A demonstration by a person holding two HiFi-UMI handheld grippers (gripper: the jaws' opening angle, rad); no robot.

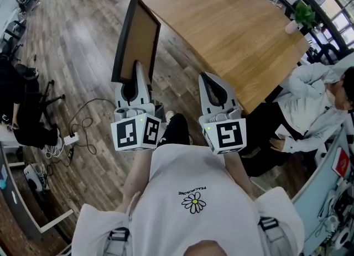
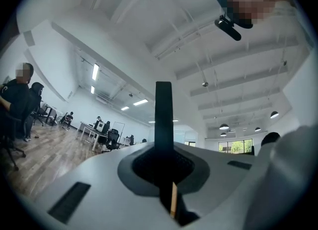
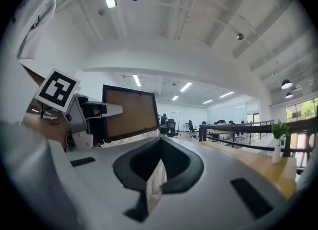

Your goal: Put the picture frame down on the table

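Picture frame (image 1: 137,36) stands upright in the air over the wood floor (image 1: 77,50), left of the surface (image 1: 232,22), its near edge clamped between the jaws of the left gripper (image 1: 136,68). Right gripper (image 1: 212,79) sits just right of it, jaws together on nothing, clear of the frame.

Bright, even overhead light; fisheye-warped, vignetted edges

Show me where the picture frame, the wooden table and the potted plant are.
picture frame (image 1: 139,42), head view, middle of its brown backing.
wooden table (image 1: 221,22), head view, bare part of its top.
potted plant (image 1: 302,12), head view, its green leaves.
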